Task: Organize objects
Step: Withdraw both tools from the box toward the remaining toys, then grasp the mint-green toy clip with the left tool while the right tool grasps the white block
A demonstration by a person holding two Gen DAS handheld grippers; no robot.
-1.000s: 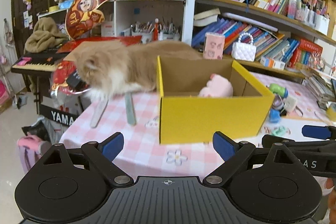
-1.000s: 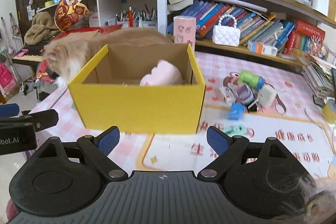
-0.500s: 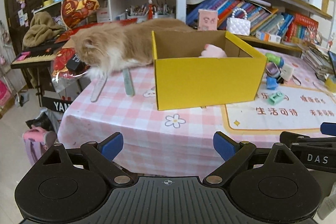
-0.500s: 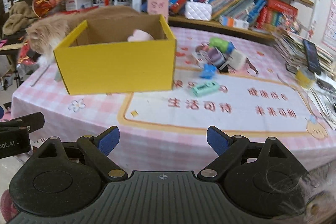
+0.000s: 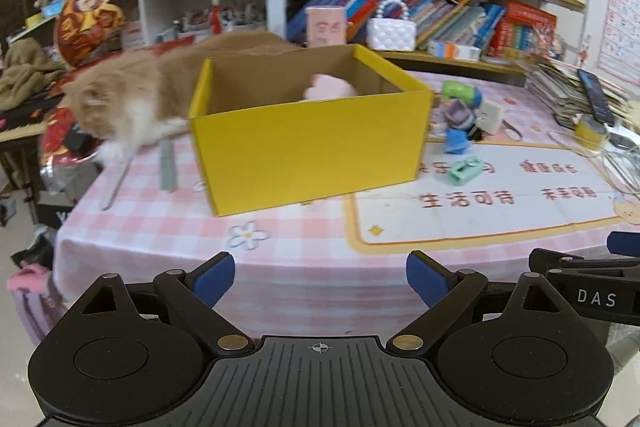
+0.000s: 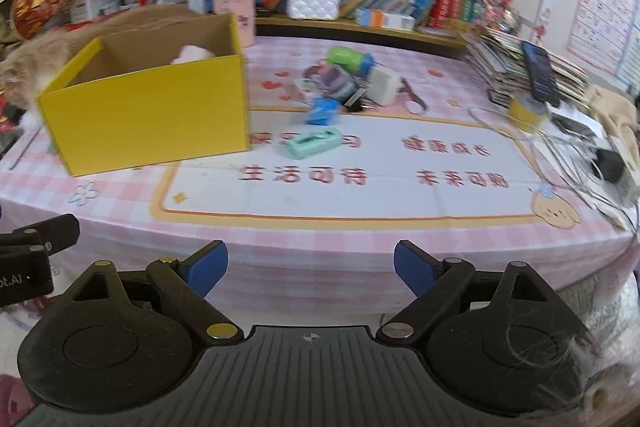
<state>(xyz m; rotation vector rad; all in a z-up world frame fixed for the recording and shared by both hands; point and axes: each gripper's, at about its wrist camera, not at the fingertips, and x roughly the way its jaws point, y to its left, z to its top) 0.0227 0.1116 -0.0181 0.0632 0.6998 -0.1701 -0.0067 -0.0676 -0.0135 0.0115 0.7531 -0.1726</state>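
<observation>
Facing 1 yellow box [image 5: 308, 151] and 1 cat [image 5: 120, 99], 2 hand-held grippers [image 5: 320, 281] [image 6: 310, 269] gape empty.

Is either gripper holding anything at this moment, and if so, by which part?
Nothing is held. The left gripper and right gripper are both open and empty, short of the table.

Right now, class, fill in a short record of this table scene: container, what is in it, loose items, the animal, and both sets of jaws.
container: yellow box, open top, on the pink checked tablecloth
contents: one pink soft toy; the rest of the inside is hidden
loose items: mint green item, blue item and a small cluster beside the box
animal: cat on the table behind the box
left gripper: jaws open, nothing between them
right gripper: jaws open, nothing between them
</observation>
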